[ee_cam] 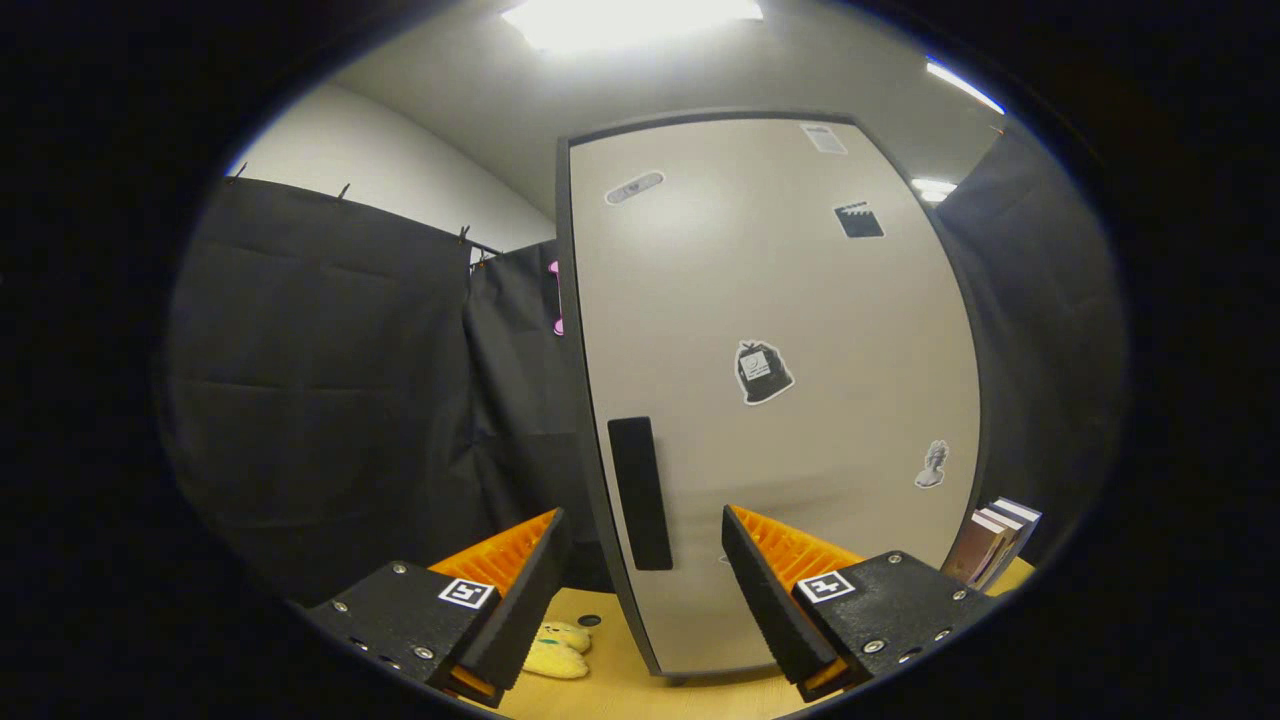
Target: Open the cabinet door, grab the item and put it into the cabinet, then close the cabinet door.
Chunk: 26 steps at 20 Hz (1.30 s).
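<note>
A tall light-grey cabinet (770, 330) stands on the wooden tabletop just ahead of me, its door shut and dotted with a few stickers. A black vertical handle (640, 492) runs along the door's left edge, right between and slightly beyond my fingers. My gripper (645, 530) is open with nothing held; its two fingers flank the handle without touching it. A small yellow plush toy (558, 649) lies on the table below, just inside the left finger and left of the cabinet's base.
A few books (995, 545) lean against the cabinet's right side on the light wooden table (640, 690). Black cloth walls (330, 390) close off the left and right.
</note>
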### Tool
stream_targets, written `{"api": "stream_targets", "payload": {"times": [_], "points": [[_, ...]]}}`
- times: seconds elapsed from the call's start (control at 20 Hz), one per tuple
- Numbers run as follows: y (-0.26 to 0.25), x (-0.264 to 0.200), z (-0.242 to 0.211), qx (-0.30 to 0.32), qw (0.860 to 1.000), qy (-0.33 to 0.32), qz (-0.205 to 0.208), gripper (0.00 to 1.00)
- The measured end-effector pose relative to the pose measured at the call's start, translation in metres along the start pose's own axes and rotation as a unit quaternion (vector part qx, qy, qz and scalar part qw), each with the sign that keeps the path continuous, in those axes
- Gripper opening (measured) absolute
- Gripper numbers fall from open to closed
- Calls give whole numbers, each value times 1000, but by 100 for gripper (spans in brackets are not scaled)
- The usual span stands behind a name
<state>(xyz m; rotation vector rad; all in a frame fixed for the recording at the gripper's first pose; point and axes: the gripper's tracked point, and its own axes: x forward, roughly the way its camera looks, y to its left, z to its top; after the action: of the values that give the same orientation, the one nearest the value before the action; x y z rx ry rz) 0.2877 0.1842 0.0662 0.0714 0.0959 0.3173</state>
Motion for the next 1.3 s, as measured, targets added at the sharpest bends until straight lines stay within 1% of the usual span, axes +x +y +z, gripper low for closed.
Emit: {"api": "stream_targets", "payload": {"times": [0.1,0.2,0.3,0.4,0.5,0.55,0.6,0.65,0.7,0.9,1.0,1.3], "points": [[-3,19,-15,-14,999,38,-8,94],[-3,34,-22,-26,998,58,-10,92],[-1,48,-15,-31,999,40,-9,88],[0,56,-13,-49,998,35,-15,83],[0,66,-14,-57,998,35,-20,75],[0,70,-12,-57,998,31,-22,67],[1,73,-12,-57,998,33,-23,62],[3,75,-14,-54,998,37,-22,54],[4,77,-16,-49,998,43,-20,51],[2,76,-18,-49,997,51,-32,32],[2,74,-19,-46,997,57,-31,27],[6,53,-15,-41,997,57,-15,26]]}}
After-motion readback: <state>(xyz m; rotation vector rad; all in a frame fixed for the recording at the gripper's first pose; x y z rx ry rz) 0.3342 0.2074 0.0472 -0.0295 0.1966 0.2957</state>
